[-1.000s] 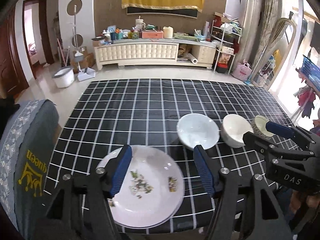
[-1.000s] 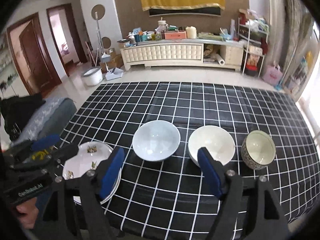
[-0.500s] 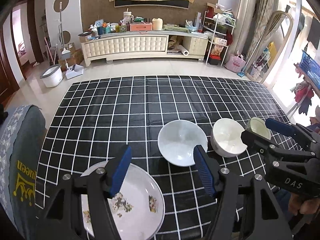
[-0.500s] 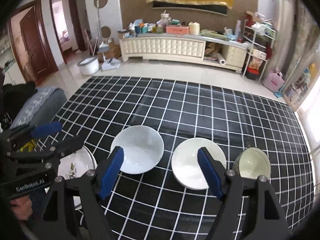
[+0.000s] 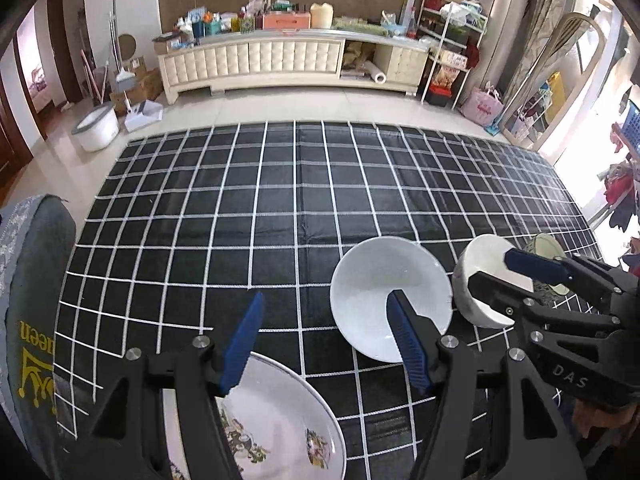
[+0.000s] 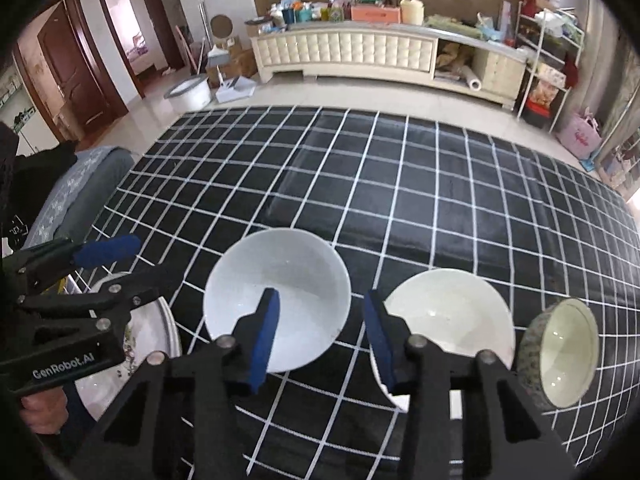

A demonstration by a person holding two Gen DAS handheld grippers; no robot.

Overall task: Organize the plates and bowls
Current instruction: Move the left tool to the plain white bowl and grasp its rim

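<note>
Both grippers point(image 5: 324, 344) point(image 6: 320, 336) angled down over bowls point(image 6: 276, 300)

Right tool point(image 6: 320, 332) narrower (closing), both lower.

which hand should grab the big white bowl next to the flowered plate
Probably right. The right hand-held gripper straddles the big white bowl's near right rim, jaws closing but not yet pressing it. The left hand-held gripper sits between the flowered plate and that bowl.
</note>
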